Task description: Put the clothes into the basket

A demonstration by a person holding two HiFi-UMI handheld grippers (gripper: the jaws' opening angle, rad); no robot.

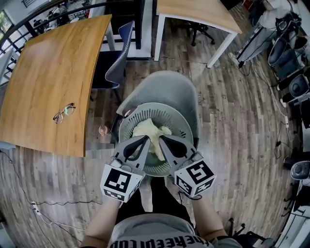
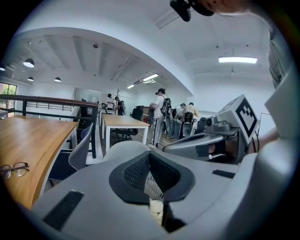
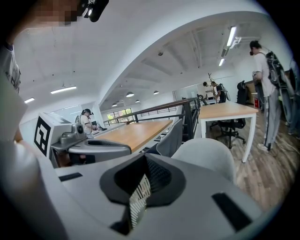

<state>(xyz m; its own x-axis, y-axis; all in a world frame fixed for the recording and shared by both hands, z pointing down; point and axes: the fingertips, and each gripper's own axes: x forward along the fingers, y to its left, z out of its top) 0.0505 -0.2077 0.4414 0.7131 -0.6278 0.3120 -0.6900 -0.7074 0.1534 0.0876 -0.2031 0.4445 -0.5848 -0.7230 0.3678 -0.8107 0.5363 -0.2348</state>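
The round slatted basket point(image 1: 124, 127) sits on the seat of a grey chair point(image 1: 164, 89), and the pale yellow cloth point(image 1: 147, 131) lies heaped inside it, spreading from the middle of the basket toward its near rim. Both grippers reach in over that near rim, side by side and angled toward each other, their tips almost meeting above the cloth. The left gripper point(image 1: 145, 139) has its jaws pressed together, pads meeting; in its own view the basket's slats show through the slit below the pads, with a scrap of the cloth lower down in the same gap, but whether any fold is actually pinched cannot be told. The right gripper point(image 1: 162, 139) is likewise closed tight, its pads together, and only the basket's slatted wall shows through the narrow opening beneath them. The marker cubes point(image 1: 121, 181) of both grippers hang just outside the basket's near rim, above the person's lap. To the left of the basket stands a long wooden table point(image 1: 48, 82) with a pair of glasses point(image 1: 64, 112) lying on it. Beyond the basket, past the chair back, are a blue chair point(image 1: 118, 58) and a white-legged table point(image 1: 193, 14)
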